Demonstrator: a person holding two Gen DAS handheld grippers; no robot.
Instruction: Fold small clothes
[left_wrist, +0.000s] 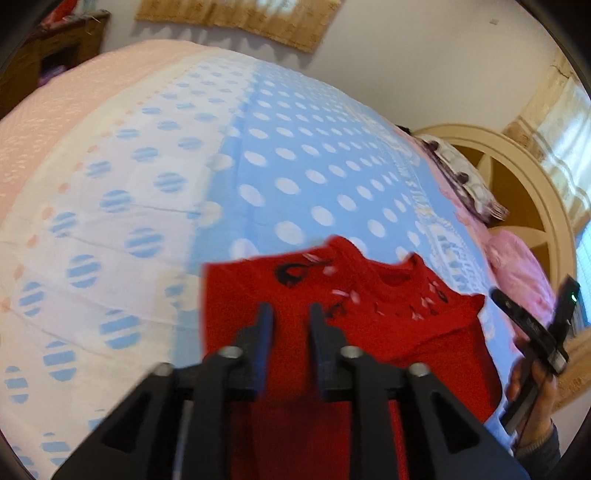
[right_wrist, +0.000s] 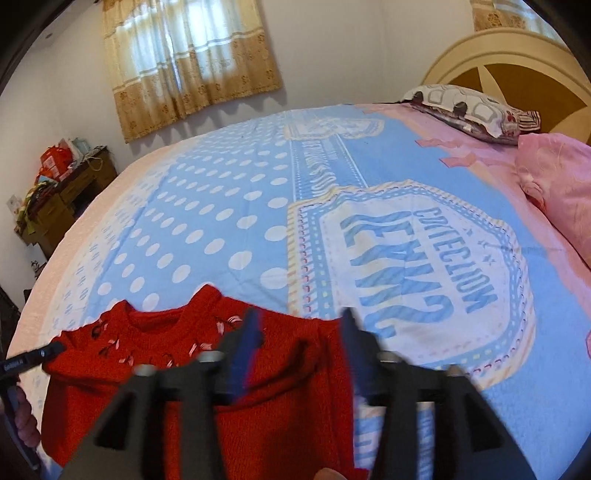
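Presently: red knit sweater (right_wrist: 207, 373) spread flat on bedspread (right_wrist: 207, 206), unfolded; left claw (left_wrist: 290, 314) and right claw (right_wrist: 301, 325) apart, empty, above its shoulders.

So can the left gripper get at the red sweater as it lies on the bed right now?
Probably yes. The left gripper hangs open right over the red sweater, which lies on the bedspread, with nothing between them. The right gripper is off to the side.

Red sweater (right_wrist: 207, 387) lower part hidden behind grippers, cut by bottom edge; right gripper (right_wrist: 299, 325) fingers motion-blurred; chest motifs unreadable.
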